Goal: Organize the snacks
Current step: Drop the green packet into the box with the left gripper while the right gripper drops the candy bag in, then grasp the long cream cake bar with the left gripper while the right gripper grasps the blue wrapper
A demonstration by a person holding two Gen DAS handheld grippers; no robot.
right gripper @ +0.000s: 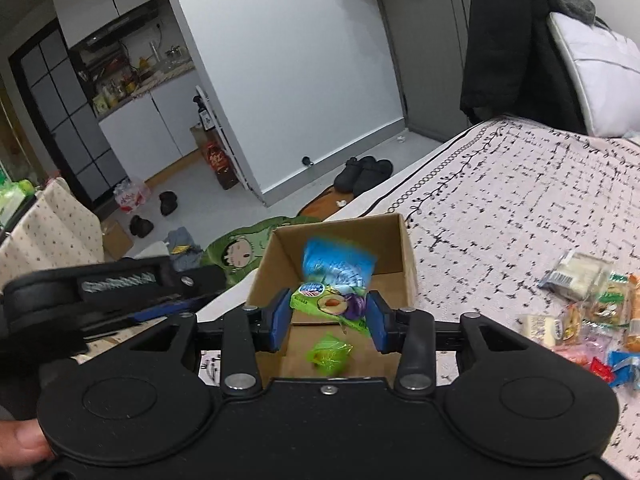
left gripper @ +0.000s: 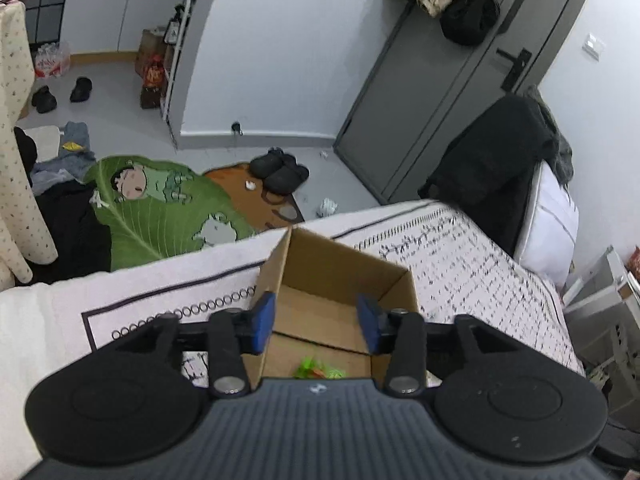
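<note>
An open cardboard box (left gripper: 340, 276) (right gripper: 396, 240) sits on the patterned bed cover. A small green wrapped snack (left gripper: 318, 370) (right gripper: 330, 352) lies on its floor. My left gripper (left gripper: 316, 320) is open and empty above the box's near side. My right gripper (right gripper: 329, 318) holds a blue and green snack packet (right gripper: 334, 280) between its blue pads, over the box opening. The packet looks blurred. The left gripper's body (right gripper: 104, 292) shows at the left of the right wrist view. A pile of assorted wrapped snacks (right gripper: 588, 312) lies on the bed to the right of the box.
The bed cover (right gripper: 520, 200) stretches right and back. A dark jacket (left gripper: 492, 164) hangs on a chair by the bed. Past the bed edge, the floor holds a green cartoon mat (left gripper: 160, 208), black slippers (left gripper: 280, 168) and clothes.
</note>
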